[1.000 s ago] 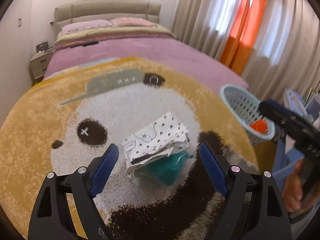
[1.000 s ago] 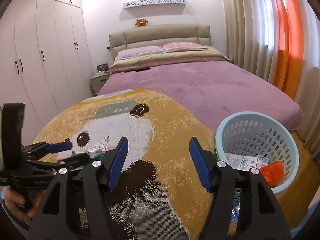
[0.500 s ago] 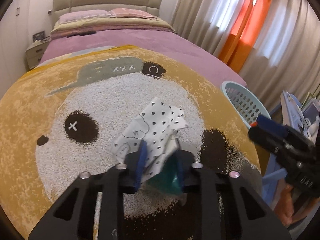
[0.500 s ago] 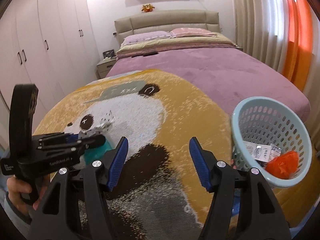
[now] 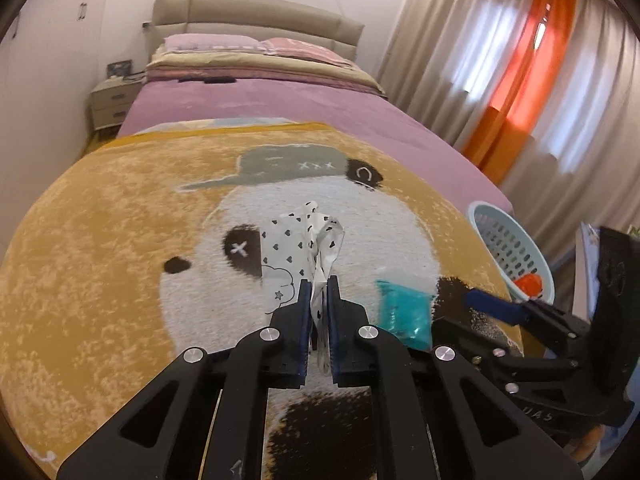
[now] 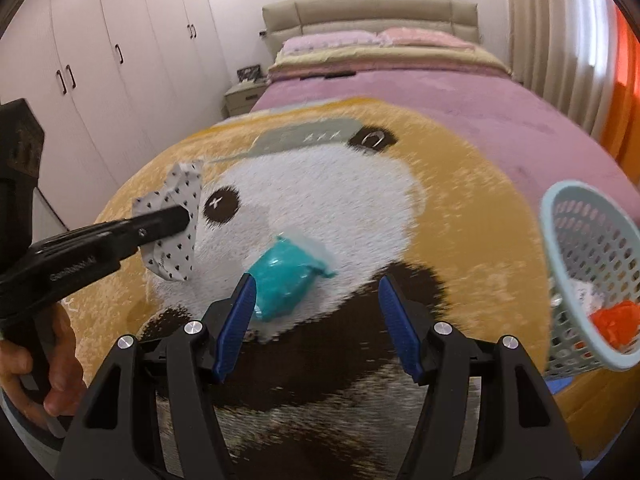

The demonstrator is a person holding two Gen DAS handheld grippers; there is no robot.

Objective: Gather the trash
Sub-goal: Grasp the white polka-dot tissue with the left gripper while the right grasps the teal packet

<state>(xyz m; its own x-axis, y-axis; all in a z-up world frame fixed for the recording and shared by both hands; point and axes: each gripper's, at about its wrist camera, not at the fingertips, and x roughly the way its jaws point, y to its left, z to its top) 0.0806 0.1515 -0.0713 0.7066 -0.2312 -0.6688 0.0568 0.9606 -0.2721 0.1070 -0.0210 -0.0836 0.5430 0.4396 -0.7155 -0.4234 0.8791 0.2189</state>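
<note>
Between the left hand-held gripper (image 5: 319, 300)'s closed pads hangs the spotted wrapper (image 5: 304, 240), pinched tight.

The blanket (image 6: 472, 216) is mustard yellow with a white panda face on it: black eye patches each marked with a small white cross, a black ear, a grey-green cap with white crosses. Below the face the pattern turns dark brown-black. The crumpled wrapper (image 5: 298, 240) is white, printed with small black hearts and a cloud outline. The packet (image 6: 286, 280) is teal with a clear, pale edge. The bedspread (image 5: 280, 100) is mauve, the pillows (image 6: 360, 42) pink and lilac. The basket (image 6: 588, 248) is pale blue; inside it lies something bright orange (image 6: 614, 318). Both grippers are black with blue pads (image 6: 236, 318)
</note>
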